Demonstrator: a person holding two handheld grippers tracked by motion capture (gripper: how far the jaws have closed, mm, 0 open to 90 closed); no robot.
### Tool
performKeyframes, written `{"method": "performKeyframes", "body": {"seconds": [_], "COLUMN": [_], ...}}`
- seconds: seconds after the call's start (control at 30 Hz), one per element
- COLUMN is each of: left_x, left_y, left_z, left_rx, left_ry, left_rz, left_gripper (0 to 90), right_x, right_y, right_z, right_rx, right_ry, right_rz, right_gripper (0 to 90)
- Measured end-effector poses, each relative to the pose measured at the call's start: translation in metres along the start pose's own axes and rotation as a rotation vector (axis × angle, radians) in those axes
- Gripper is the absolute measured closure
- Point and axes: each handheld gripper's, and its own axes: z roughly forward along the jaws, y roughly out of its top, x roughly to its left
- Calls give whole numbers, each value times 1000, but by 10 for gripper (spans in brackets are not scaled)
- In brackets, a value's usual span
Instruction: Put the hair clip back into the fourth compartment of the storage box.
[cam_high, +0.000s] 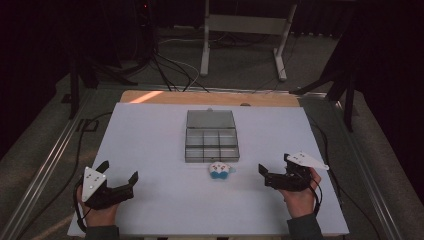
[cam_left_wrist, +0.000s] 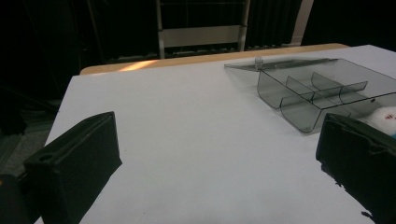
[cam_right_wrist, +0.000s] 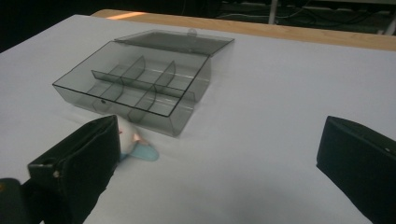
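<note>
Both grippers rest on the table (cam_high: 150, 130) with jaws wide apart, holding nothing: the left gripper (cam_high: 120, 176) near the left corner, the right gripper (cam_high: 274, 169) opposite. Between them lies the toy (cam_high: 220, 170), just before the open box (cam_high: 211, 136).

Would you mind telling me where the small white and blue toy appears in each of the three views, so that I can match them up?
High view: the small white and blue toy lies on the table just in front of the open compartment box, near the picture's centre.
Left gripper view: at the right edge, a white patch above the right jaw.
Right gripper view: lower left, partly behind the left jaw.
Shared landmark: the compartment box.
</note>
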Motion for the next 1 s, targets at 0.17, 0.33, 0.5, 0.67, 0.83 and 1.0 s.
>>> {"method": "performKeyframes", "body": {"seconds": [0.17,0.33,0.5,0.67,0.83,1.0], "left_x": [0,-1,-1,-1,-1,-1], "left_y": [-2,-3,-2,-3,-3,-3], "left_z": [2,4,5,5,5,5], "left_rx": [22,24,28,36,33,37], "left_ry": [-39,-51,-51,-52,-51,-55], "left_rz": [-4,-2,1,7,6,10], "left_gripper": [6,7,7,7,6,6], "right_x": [6,11,17,25,31,38], "right_y": [5,9,12,14,16,18], "right_z": [8,15,26,34,40,48], "right_rx": [13,17,20,34,41,45], "right_ry": [12,16,35,43,47,61], "right_rz": [1,-1,5,13,8,13], "right_gripper": [0,0,0,0,0,0]}}
